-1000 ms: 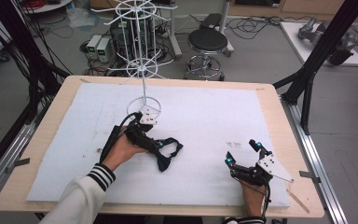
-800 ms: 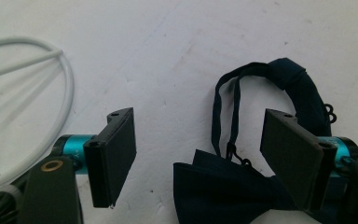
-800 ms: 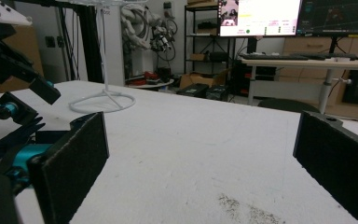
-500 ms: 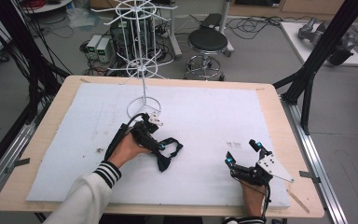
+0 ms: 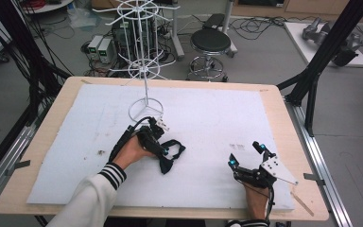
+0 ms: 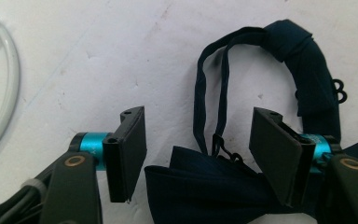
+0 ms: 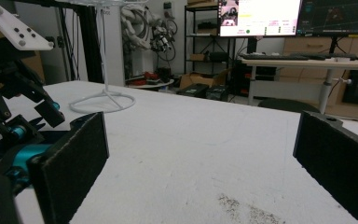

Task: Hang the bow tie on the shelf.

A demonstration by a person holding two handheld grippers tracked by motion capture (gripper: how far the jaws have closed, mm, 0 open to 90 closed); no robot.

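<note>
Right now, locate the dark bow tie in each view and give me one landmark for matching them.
High view: the bow tie lies left of centre on the white mat, at the left gripper.
Left gripper view: it spans the lower centre and right, its strap looping upward, its body between the open jaws.
Right gripper view: I cannot pick it out.
Shared landmark: the white wire stand's ring base.
</note>
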